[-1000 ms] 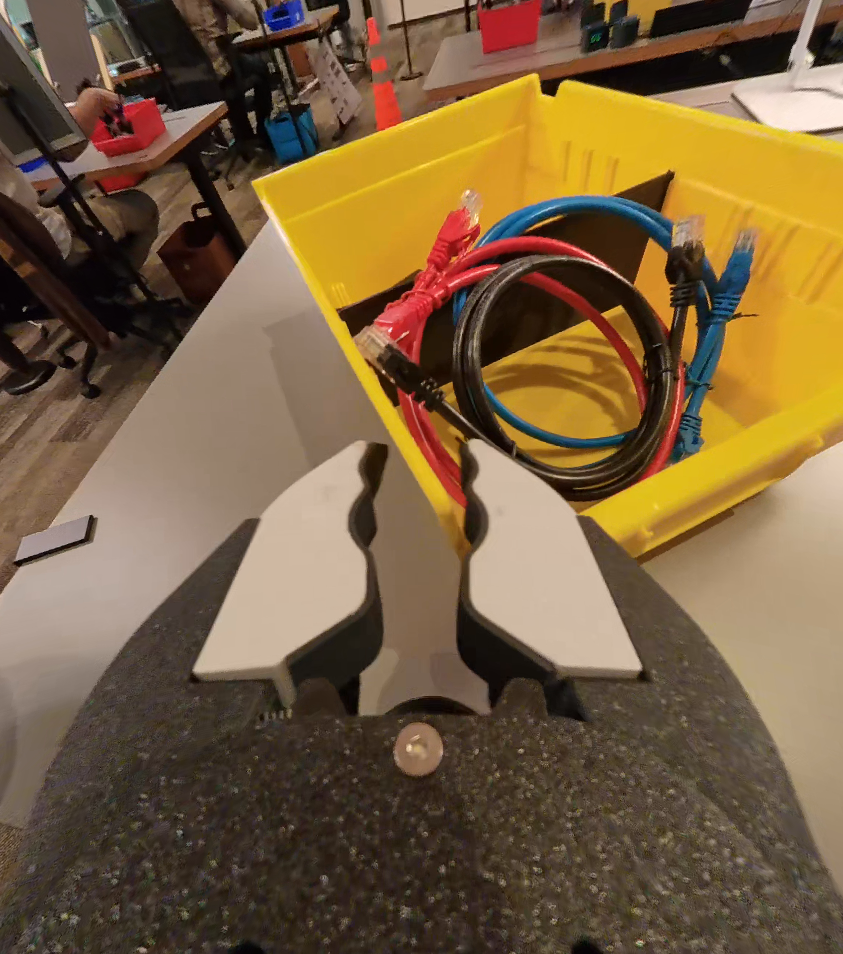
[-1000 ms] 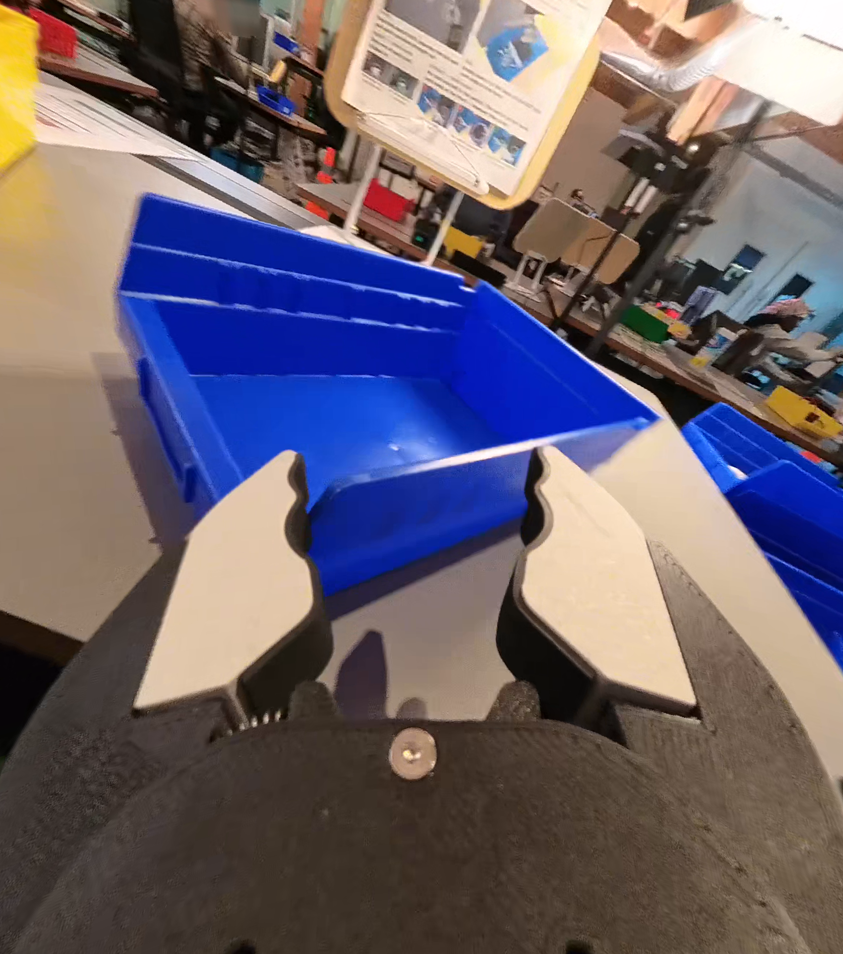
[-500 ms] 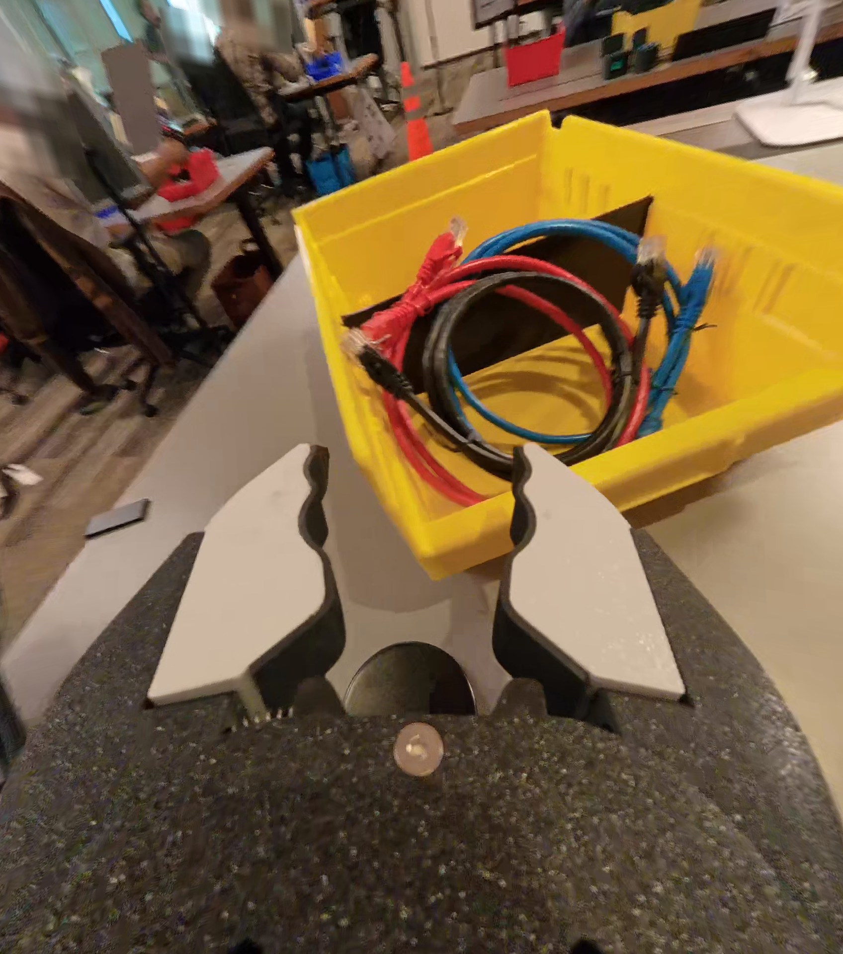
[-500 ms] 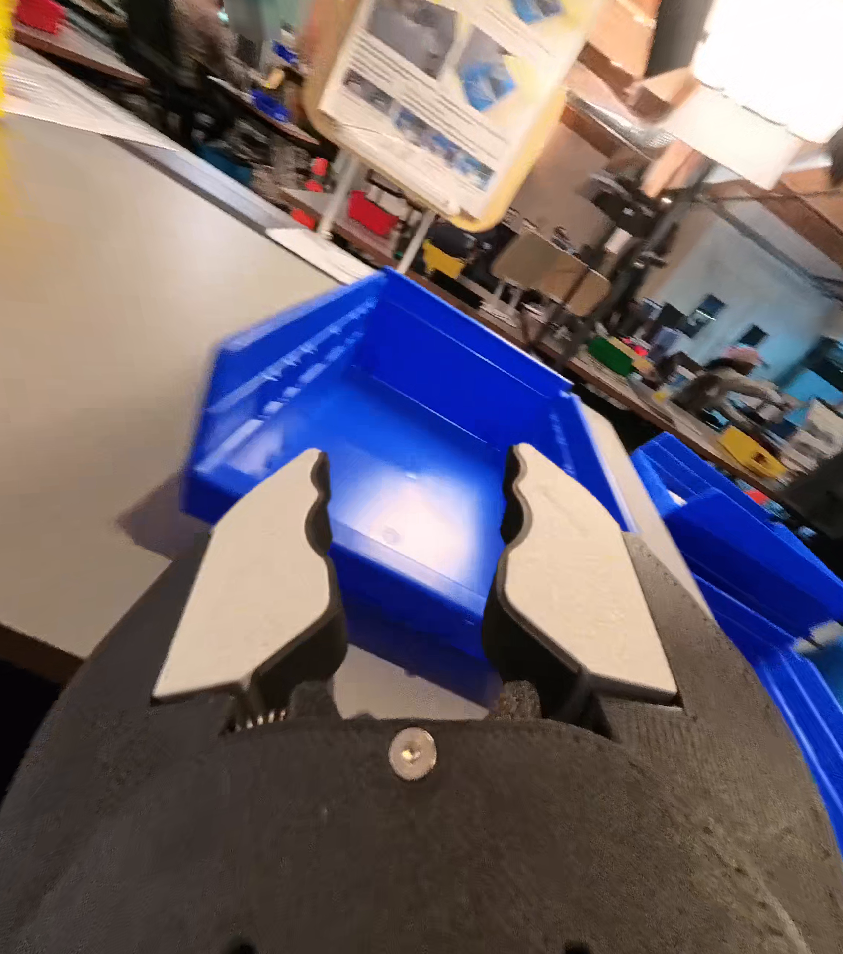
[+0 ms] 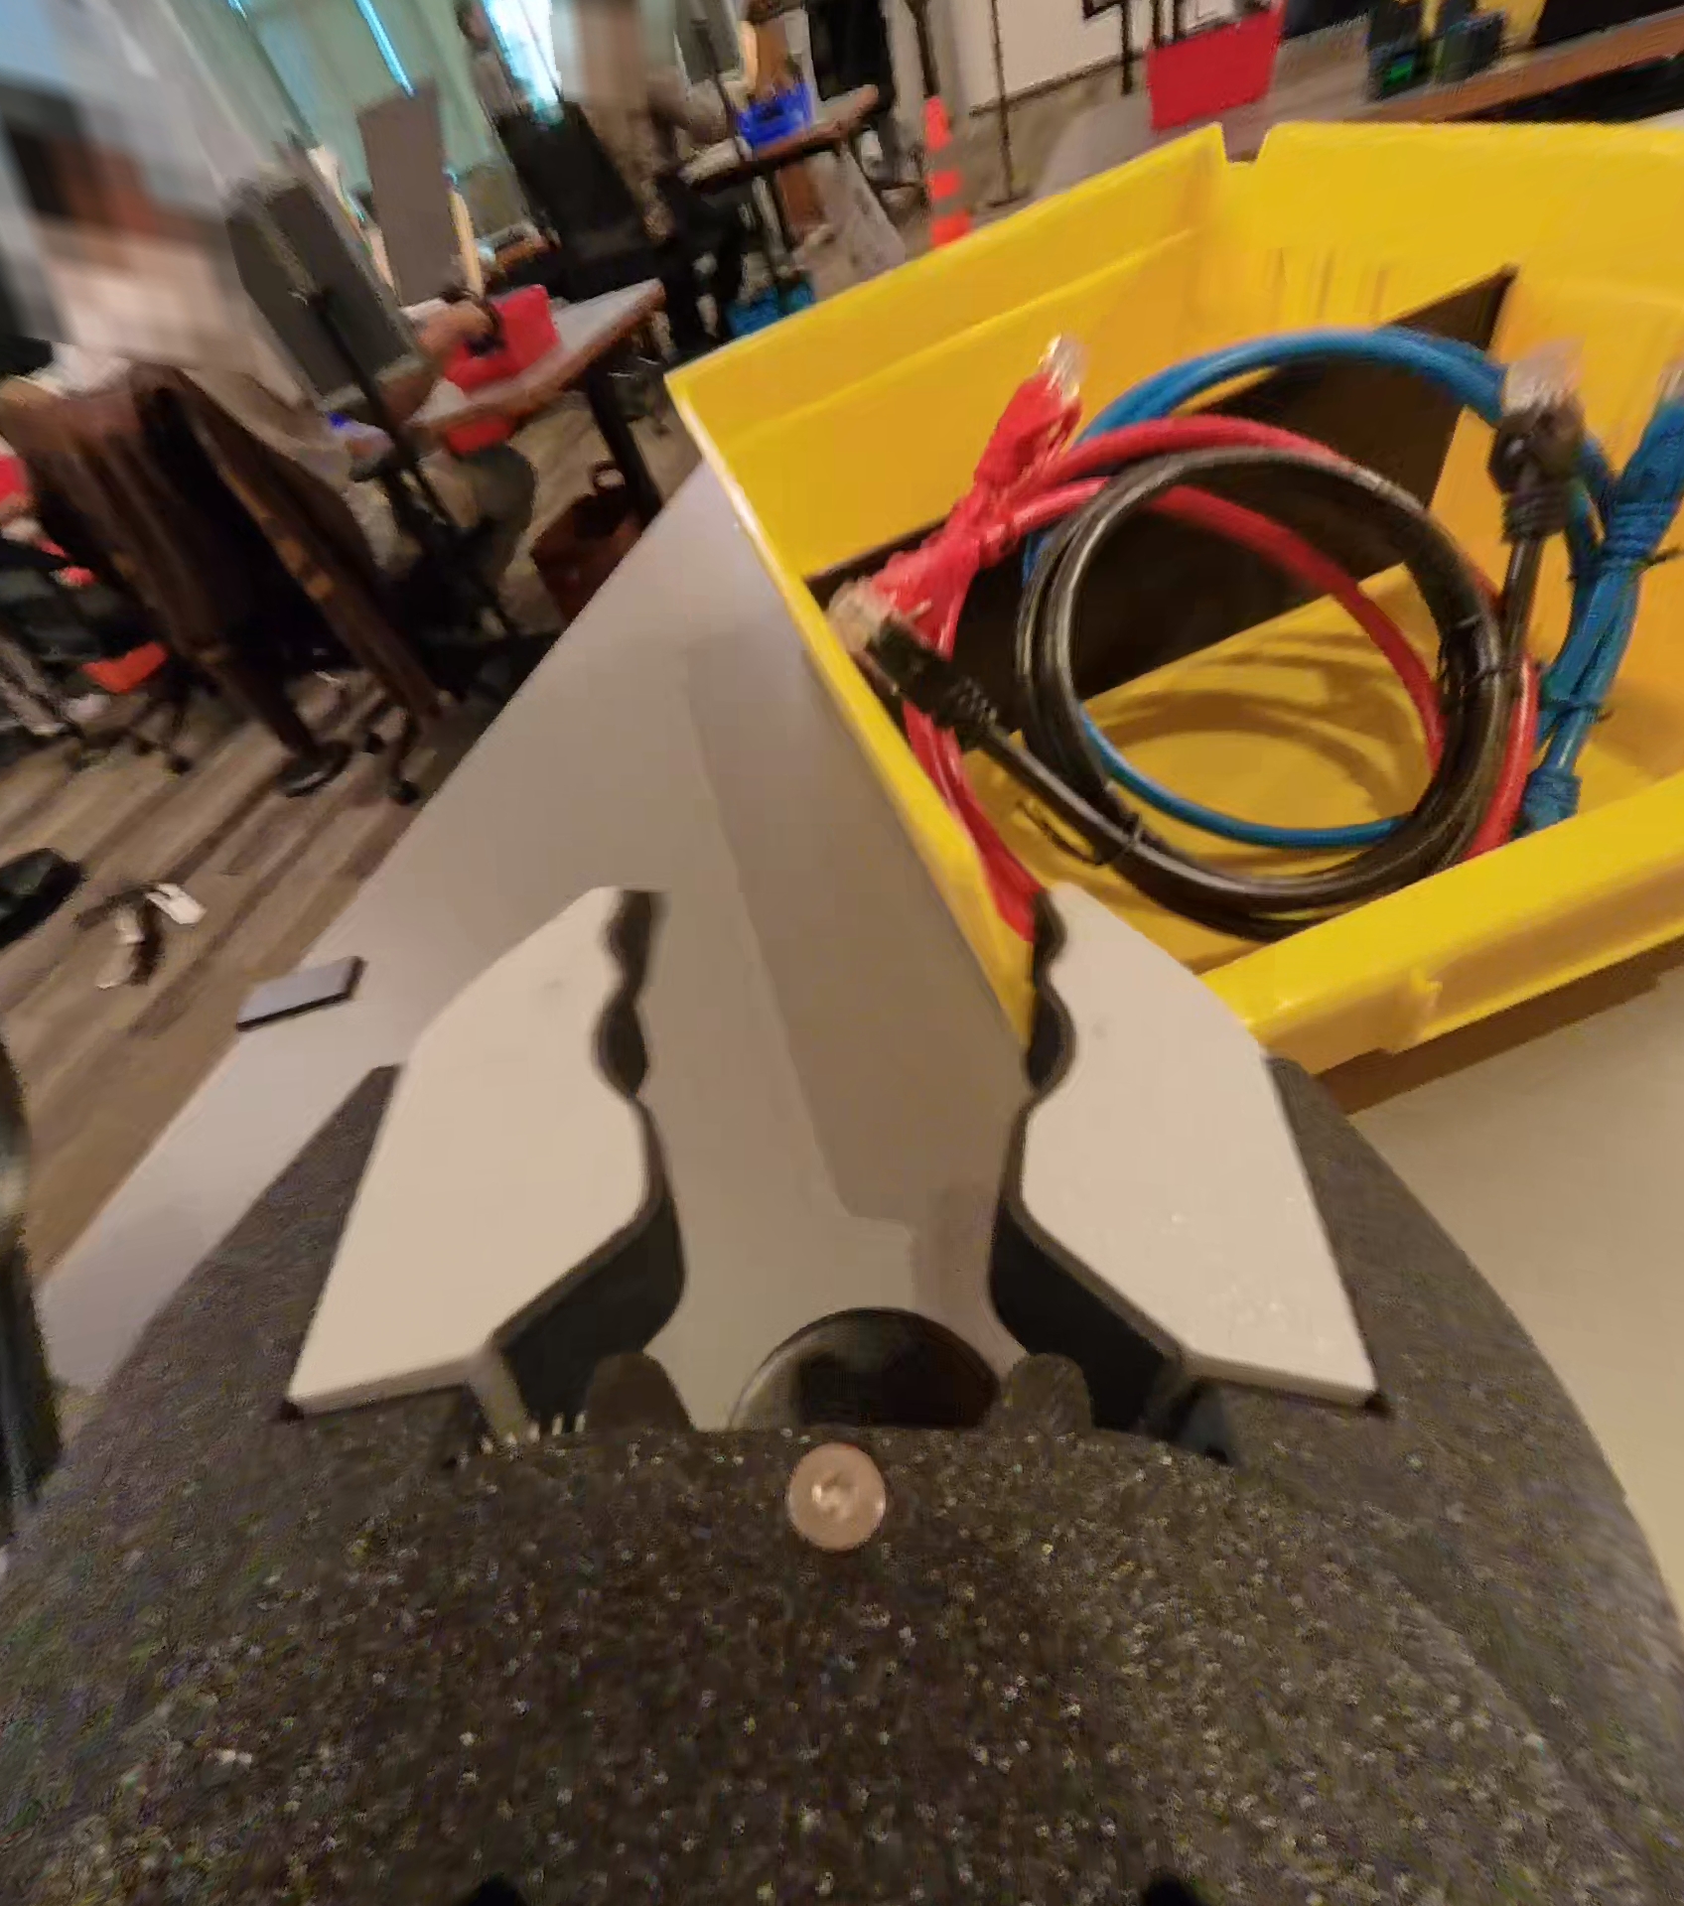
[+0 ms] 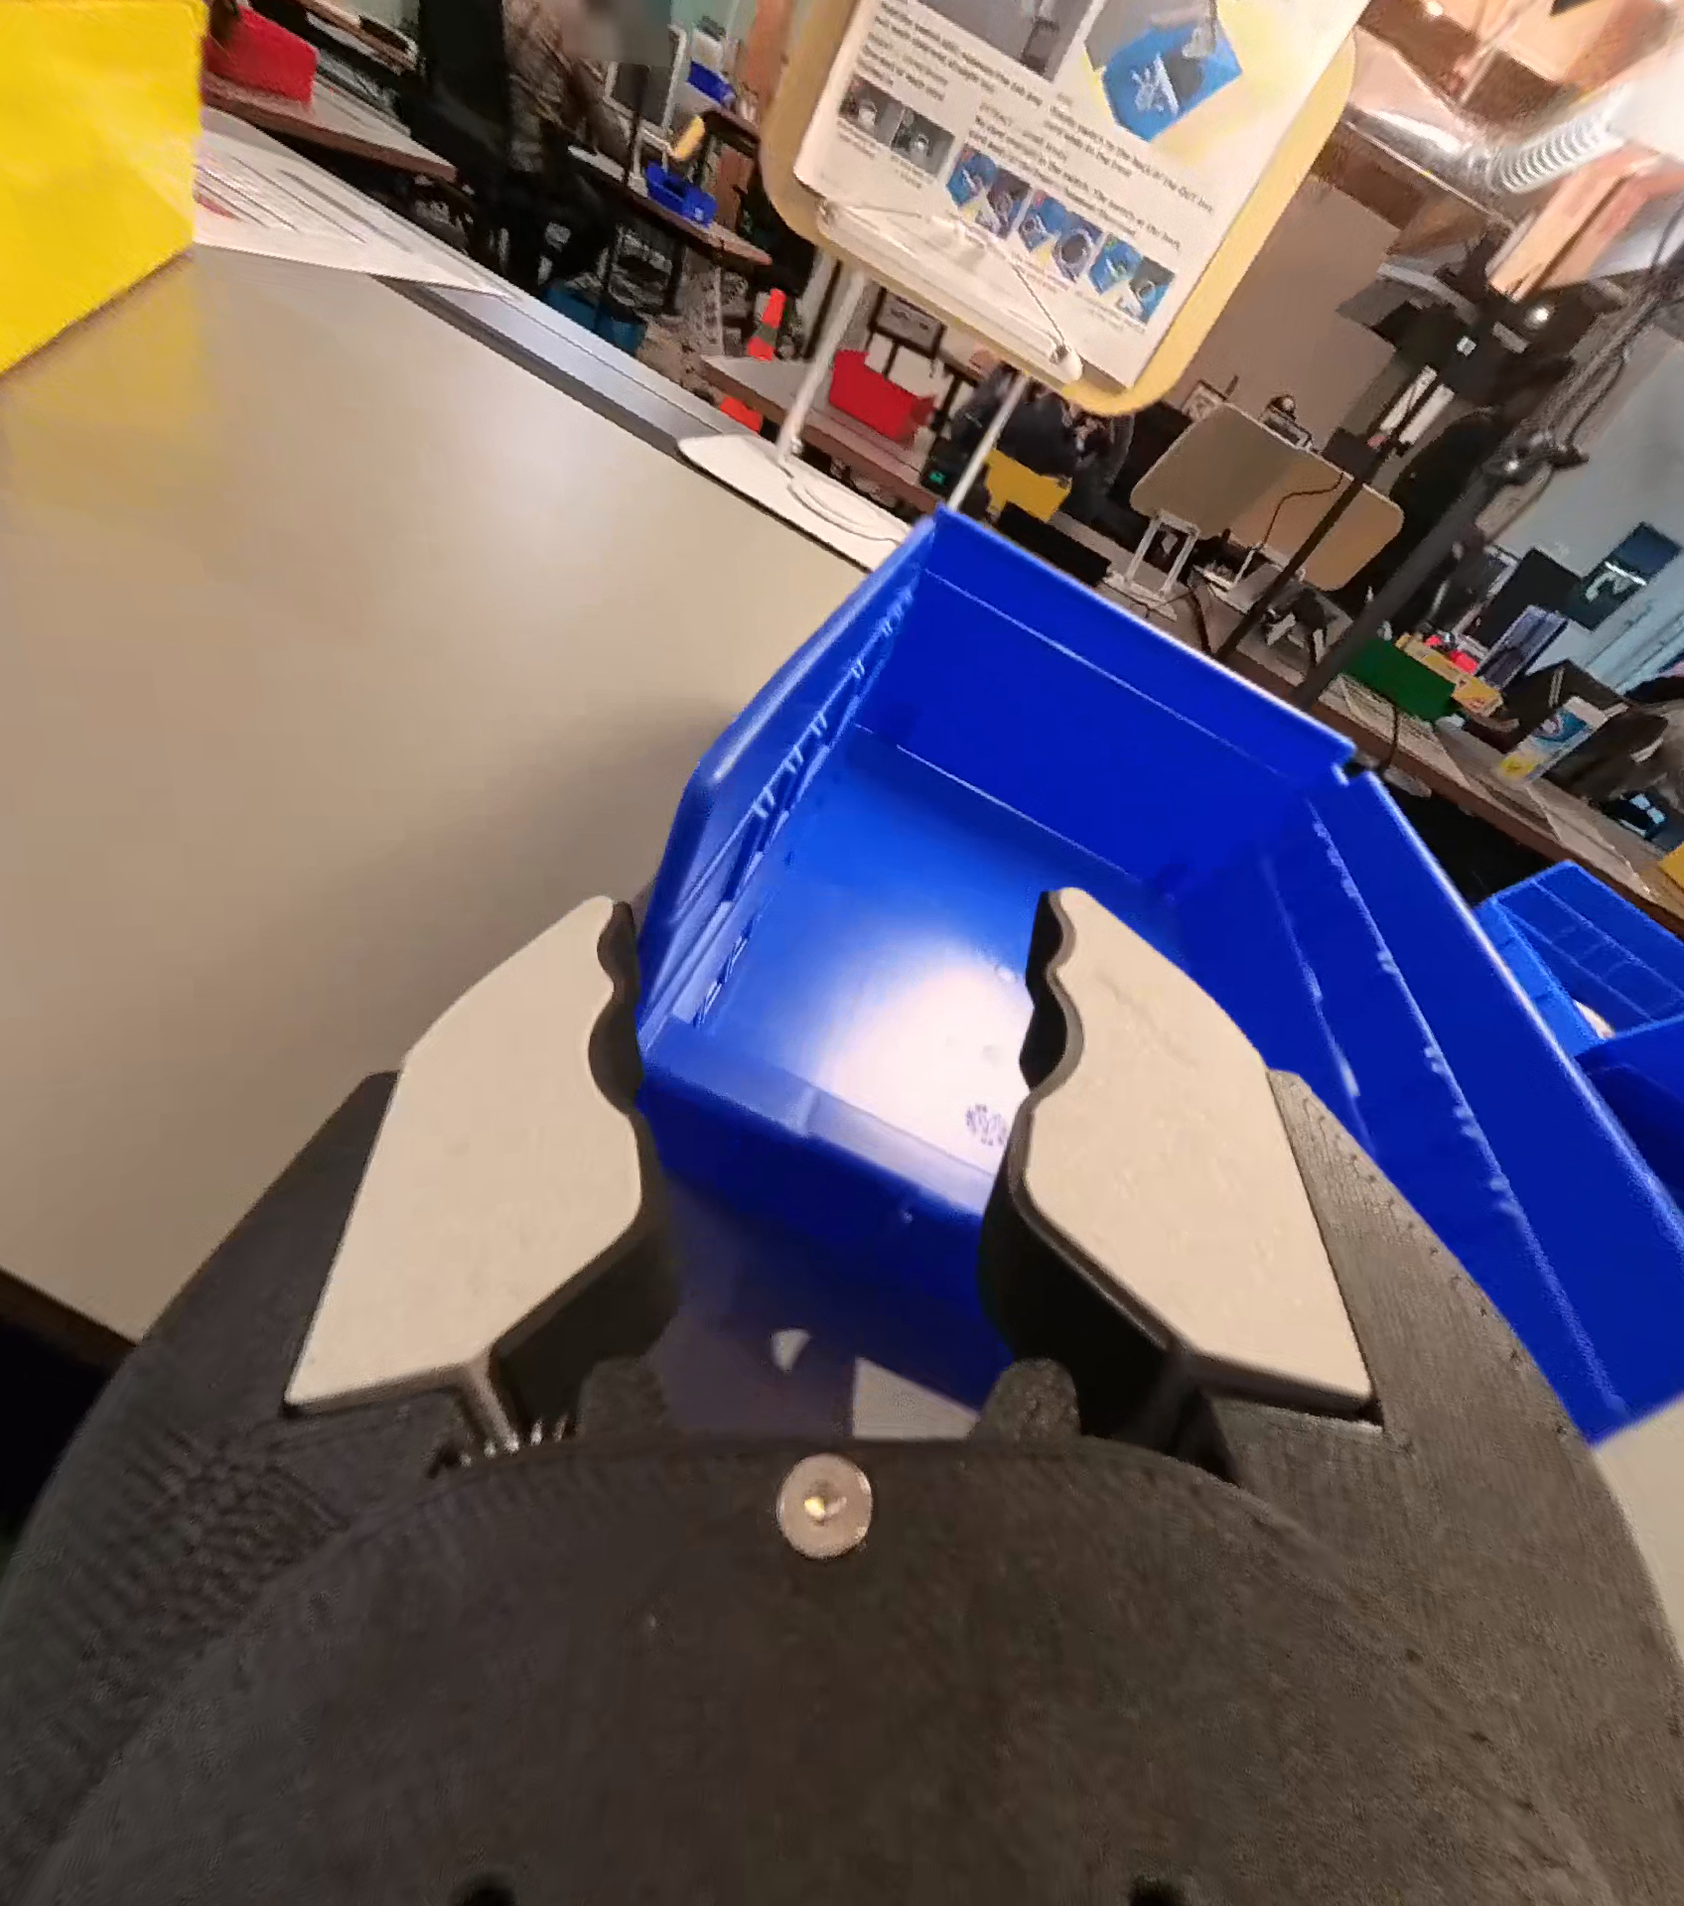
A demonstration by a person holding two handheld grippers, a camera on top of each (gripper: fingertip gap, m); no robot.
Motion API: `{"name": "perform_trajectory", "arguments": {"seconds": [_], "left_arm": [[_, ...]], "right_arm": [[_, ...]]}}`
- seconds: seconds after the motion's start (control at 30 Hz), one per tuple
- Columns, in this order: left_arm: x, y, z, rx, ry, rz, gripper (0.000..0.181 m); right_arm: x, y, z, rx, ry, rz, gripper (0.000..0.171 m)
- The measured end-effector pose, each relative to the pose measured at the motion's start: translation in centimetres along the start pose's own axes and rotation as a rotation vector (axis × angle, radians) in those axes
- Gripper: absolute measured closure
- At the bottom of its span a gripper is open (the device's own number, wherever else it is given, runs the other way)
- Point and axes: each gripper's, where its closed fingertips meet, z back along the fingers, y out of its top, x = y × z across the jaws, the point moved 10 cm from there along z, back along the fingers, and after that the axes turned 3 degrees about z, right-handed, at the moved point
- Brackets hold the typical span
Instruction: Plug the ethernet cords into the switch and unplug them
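Grey tabletop is lying bare ahead of the left gripper, whose jaws are spreading wider than a second ago, empty. Ahead-right, the yellow bin is holding the coiled ethernet cords. Blue bin is filling more of the released right gripper gap, its near rim between the fingers.

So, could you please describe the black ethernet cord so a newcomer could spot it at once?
Look at the yellow bin on the grey table, ahead of the left gripper. Three coiled cords lie inside it. The black ethernet cord is the dark loop lying over the red cord and the blue cord.
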Motion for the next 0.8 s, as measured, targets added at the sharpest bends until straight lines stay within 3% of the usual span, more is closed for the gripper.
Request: {"name": "perform_trajectory", "arguments": {"seconds": [0.07, 0.13, 0.23, 0.37, 0.5, 0.7, 0.8], "left_arm": [[-1.6, -0.4, -0.5, -0.056, -0.037, 0.087, 0.114], [-2.7, -0.3, -0.2, -0.065, 0.026, 0.059, 0.11], [-2.0, 1.1, 1.8, 0.049, 0.018, 0.078, 0.111], [4.1, 3.6, 3.8, 0.213, -0.197, 0.033, 0.113], [10.5, 4.9, 2.5, 0.195, -0.404, 0.021, 0.115], [14.9, 5.3, -1.4, 0.063, -0.407, -0.032, 0.122], [15.7, 5.3, -2.3, 0.034, -0.366, -0.087, 0.135]], "right_arm": [[0.8, -0.8, -0.1, -0.041, -0.027, 0.01, 0.099], [1.4, -1.4, 0.1, -0.074, -0.06, 0.03, 0.099], [1.6, -1.6, 0.6, -0.058, -0.065, 0.033, 0.101], [1.3, -0.9, 0.5, -0.043, -0.054, 0.037, 0.102], [1.2, 0.3, -0.2, -0.027, -0.046, -0.001, 0.108], [1.1, 1.0, -2.6, -0.101, -0.015, -0.019, 0.12], [0.8, 0.8, -4.0, -0.157, -0.024, -0.014, 0.136]]}}
